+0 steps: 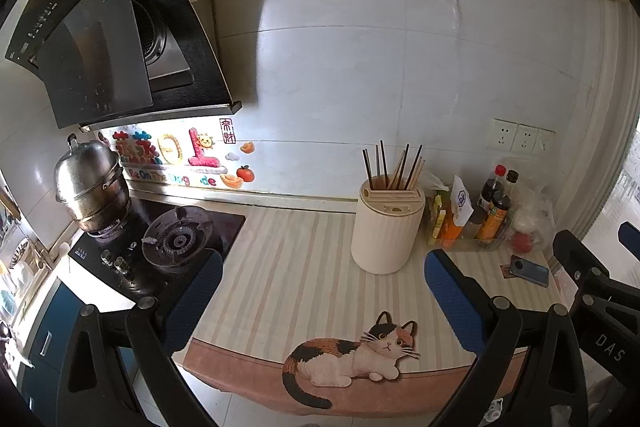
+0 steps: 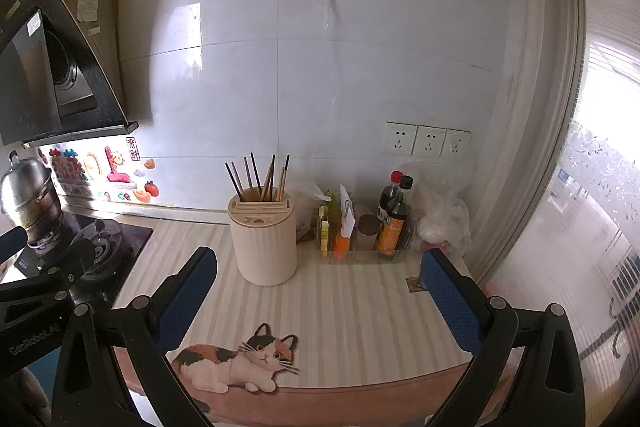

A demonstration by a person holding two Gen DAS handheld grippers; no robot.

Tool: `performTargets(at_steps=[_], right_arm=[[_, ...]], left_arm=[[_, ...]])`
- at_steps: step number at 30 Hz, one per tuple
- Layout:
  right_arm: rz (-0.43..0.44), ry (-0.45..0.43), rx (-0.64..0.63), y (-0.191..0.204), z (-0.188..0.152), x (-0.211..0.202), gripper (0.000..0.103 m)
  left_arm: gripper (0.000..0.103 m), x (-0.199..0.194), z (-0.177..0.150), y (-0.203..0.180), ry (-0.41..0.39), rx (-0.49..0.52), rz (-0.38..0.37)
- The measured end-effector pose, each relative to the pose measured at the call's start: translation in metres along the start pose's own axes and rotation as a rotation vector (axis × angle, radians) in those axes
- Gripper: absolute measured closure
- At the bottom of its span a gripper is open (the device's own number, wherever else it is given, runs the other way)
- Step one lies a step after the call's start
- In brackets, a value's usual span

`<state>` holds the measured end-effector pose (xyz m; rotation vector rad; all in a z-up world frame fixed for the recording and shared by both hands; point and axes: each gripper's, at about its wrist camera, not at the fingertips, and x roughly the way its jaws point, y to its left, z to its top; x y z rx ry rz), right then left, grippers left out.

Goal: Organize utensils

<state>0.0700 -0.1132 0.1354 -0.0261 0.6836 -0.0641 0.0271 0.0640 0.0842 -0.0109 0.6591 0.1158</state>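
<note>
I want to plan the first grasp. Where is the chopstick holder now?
In both wrist views the cream chopstick holder stands upright on the striped counter mat, between the gas stove to its left and the condiment bottles to its right.

Readable bits: "DAS" on the right gripper (image 1: 610, 347), "GenRobot.AI" on the left gripper (image 2: 34, 345), "Be On The" on the wall sticker (image 1: 176, 163).

One cream utensil holder (image 2: 264, 239) stood on the counter, holding about eight chopsticks (image 2: 260, 177). Two dark sauce bottles (image 2: 394, 211) stood nearby. Three wall sockets (image 2: 427, 141), one steel steamer pot (image 1: 90, 183) and one phone (image 1: 529, 270) were visible.
</note>
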Motion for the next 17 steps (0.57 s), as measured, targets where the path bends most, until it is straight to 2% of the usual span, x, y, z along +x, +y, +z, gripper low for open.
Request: performTargets(at_steps=[17], right_arm=[[-0.003, -0.004, 0.000, -0.0009, 0.0012, -0.0039, 0.000]], left_arm=[[0.000, -0.0009, 0.0002, 0.0005, -0.001, 0.000, -0.004]])
